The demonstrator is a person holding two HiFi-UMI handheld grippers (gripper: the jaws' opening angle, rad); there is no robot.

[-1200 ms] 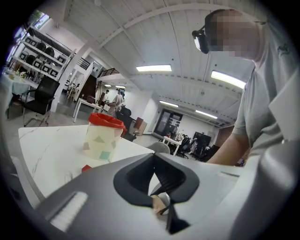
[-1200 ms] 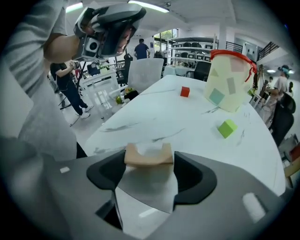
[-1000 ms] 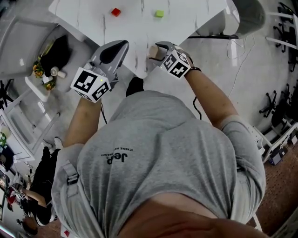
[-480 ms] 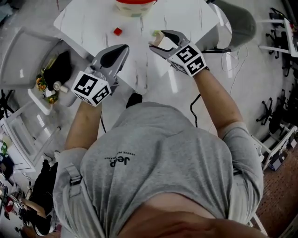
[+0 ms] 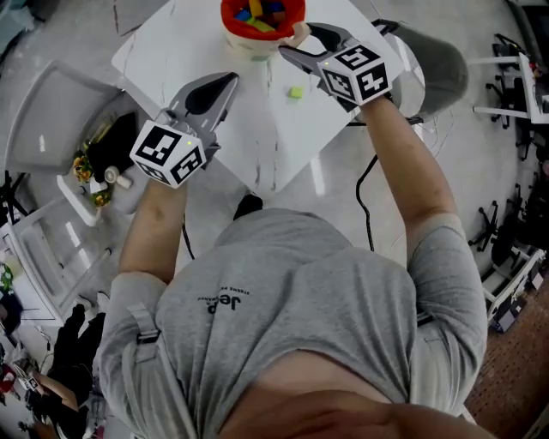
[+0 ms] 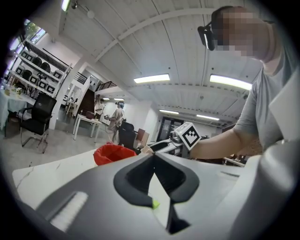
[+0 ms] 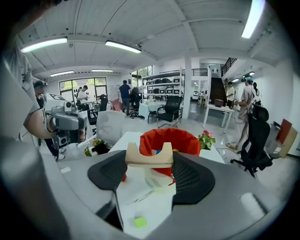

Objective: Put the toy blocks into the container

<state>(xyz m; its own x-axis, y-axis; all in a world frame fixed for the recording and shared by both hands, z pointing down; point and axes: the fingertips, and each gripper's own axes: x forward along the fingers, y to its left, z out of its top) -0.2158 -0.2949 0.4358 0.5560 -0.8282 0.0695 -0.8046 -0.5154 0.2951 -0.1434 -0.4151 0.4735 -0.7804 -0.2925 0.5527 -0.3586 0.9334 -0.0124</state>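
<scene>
Starting with the right gripper (image 7: pixel 149 163): shut firm on a tan arch block (image 7: pixel 140 160), pinched end to end between the dark pads, hollow turned to the far side; raised off the white table (image 5: pixel 171 60) and hanging just beside the near right rim of the red container (image 5: pixel 257 26); touching that rim or not, hard to call from here. Inside the container, a heap of coloured blocks already, yellow, blue and green among them; standing at the far edge of the table. Down on the tabletop, one small green block (image 5: pixel 295 92) lying loose, nearer than the container and apart from it, between the two grippers in the head view. Over to the left gripper (image 6: pixel 153 157): jaws brought together at the tips, nothing caught between them; pointing roughly level toward the container, held out over the near left part of the table; green block glimpsed through the slit under its tips. Beyond the table, office chairs and a person standing far off in the room.
</scene>
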